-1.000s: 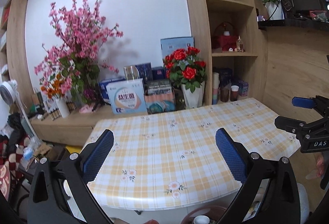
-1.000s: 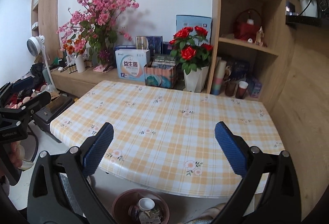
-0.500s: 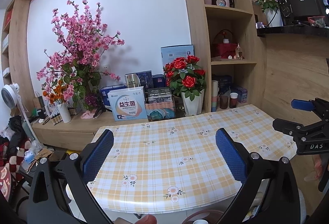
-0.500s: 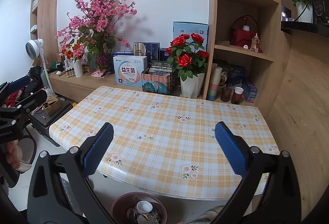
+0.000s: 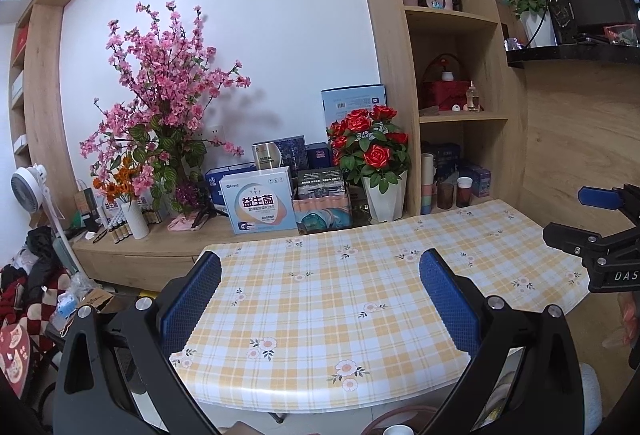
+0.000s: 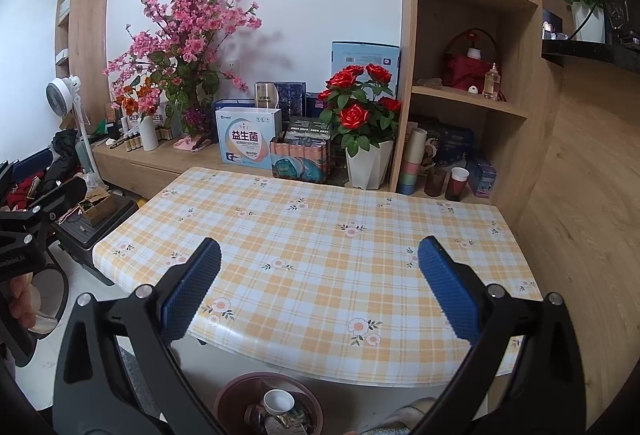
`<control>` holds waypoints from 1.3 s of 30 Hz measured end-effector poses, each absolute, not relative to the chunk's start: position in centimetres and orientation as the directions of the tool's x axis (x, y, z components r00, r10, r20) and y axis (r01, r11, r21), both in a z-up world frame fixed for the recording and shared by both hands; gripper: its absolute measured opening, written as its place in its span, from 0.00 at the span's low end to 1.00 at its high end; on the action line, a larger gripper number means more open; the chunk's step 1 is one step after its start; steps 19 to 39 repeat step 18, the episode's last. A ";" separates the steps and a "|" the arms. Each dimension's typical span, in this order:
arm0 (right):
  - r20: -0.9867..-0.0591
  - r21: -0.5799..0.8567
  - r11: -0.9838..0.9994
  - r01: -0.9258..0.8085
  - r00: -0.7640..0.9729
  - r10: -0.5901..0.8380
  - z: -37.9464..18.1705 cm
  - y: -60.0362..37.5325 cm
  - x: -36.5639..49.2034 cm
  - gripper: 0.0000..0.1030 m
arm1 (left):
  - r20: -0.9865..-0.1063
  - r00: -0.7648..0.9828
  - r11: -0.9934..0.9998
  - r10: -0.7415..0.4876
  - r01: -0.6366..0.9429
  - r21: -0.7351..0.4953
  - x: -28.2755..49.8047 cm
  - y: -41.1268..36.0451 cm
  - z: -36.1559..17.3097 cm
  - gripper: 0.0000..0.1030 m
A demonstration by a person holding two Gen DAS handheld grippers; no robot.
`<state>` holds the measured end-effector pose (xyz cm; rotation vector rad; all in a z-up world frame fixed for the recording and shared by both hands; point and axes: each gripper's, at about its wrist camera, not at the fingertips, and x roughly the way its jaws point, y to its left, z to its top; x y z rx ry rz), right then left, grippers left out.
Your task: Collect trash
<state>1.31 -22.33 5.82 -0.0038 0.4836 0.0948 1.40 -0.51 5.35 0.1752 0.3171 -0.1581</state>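
Note:
A round brown bin stands on the floor under the near edge of the table and holds a white paper cup and wrappers. Its rim also shows at the bottom of the left wrist view. The table has a yellow plaid cloth with flowers. My left gripper is open and empty above the table's near edge. My right gripper is open and empty, held above the near edge and the bin. Each gripper shows at the side of the other's view.
Behind the table a low wooden ledge carries boxes, a pot of red roses and a pink blossom bouquet. Wooden shelves stand at the right with cups and jars. A fan and clutter are at the left.
Both grippers have drawn back and tilted upward, so the table looks smaller and lower and more of the shelves shows. Both stay open.

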 end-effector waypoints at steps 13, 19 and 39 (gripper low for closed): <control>-0.477 0.019 0.996 -0.083 0.875 0.082 5.3 -22.7 1.5 0.94 | -0.336 0.934 0.971 -0.119 0.180 0.158 1.6 -0.7 4.9 0.94; -0.477 0.019 0.997 -0.081 0.875 0.081 5.3 -22.7 1.5 0.94 | -0.342 0.933 0.972 -0.111 0.173 0.157 1.6 -0.6 4.8 0.94; -0.477 0.019 0.997 -0.081 0.875 0.081 5.3 -22.7 1.5 0.94 | -0.342 0.933 0.972 -0.111 0.173 0.157 1.6 -0.6 4.8 0.94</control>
